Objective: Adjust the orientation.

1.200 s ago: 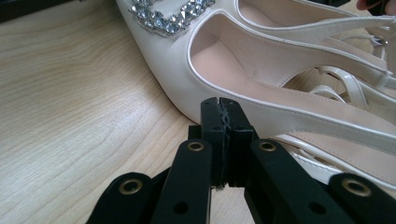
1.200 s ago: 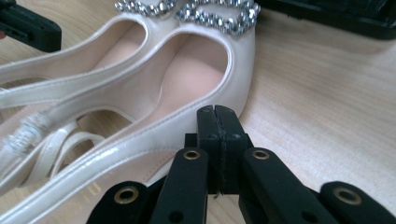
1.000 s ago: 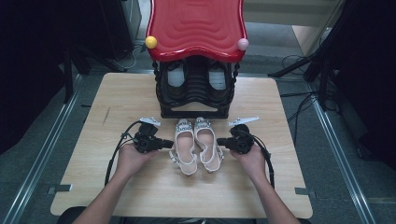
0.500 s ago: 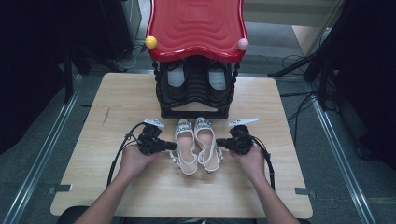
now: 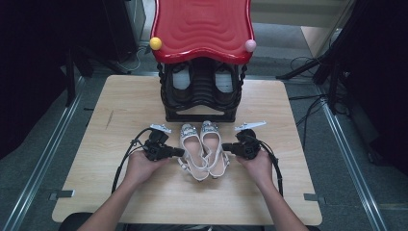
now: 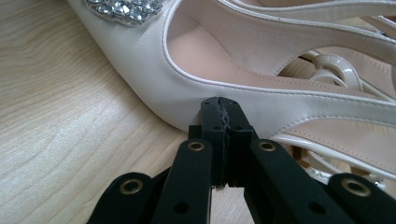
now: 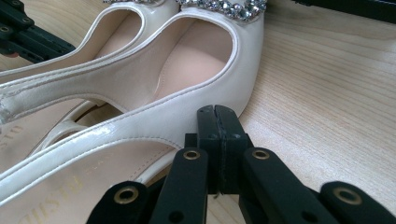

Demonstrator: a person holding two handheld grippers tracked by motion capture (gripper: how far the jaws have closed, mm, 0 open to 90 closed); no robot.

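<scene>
My two white shoes (image 5: 202,150) lie side by side on the table (image 5: 120,110) in front of the black rack (image 5: 201,94), and my left gripper (image 5: 179,152) and right gripper (image 5: 225,148), both squeezed tight with nothing inside, push against their outer sides.

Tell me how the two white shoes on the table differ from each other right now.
The left shoe has the left claw shut against its outer side; the right shoe has the right claw shut against its own. The left shoe's heel lies slightly nearer the person. Both are white slingbacks with jewelled toes, pointing at the rack.
</scene>
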